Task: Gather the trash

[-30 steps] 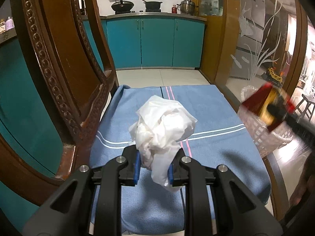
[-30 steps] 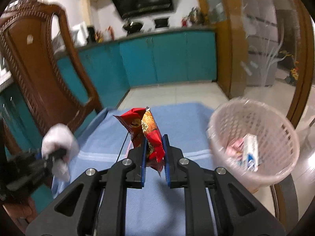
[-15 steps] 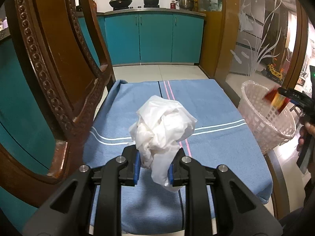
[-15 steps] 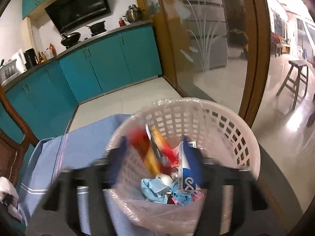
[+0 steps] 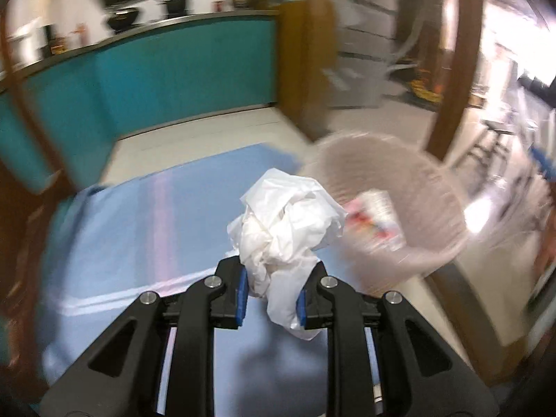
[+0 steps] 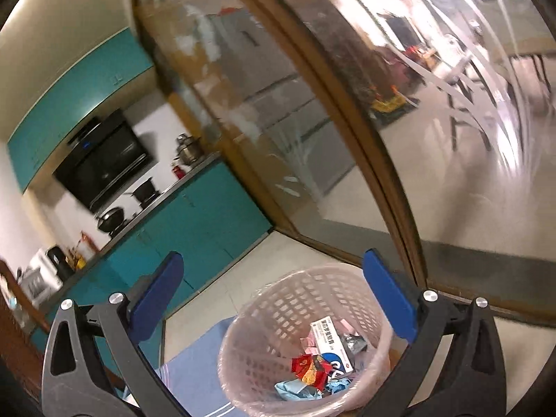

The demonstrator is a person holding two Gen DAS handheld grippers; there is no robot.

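Note:
My left gripper is shut on a crumpled white tissue wad and holds it above the blue tablecloth, just left of the pink lattice trash basket. The left wrist view is motion-blurred. My right gripper is open wide and empty above the basket. The red snack wrapper lies inside the basket among other trash, including a white box.
The basket stands at the table's right edge on the cloth. A carved wooden chair is at the left. Teal kitchen cabinets stand behind, and a wood-framed glass partition is at the right.
My right gripper carried the red wrapper over the basket, opened and dropped it in. My left gripper swung right with the tissue, bringing the basket close.

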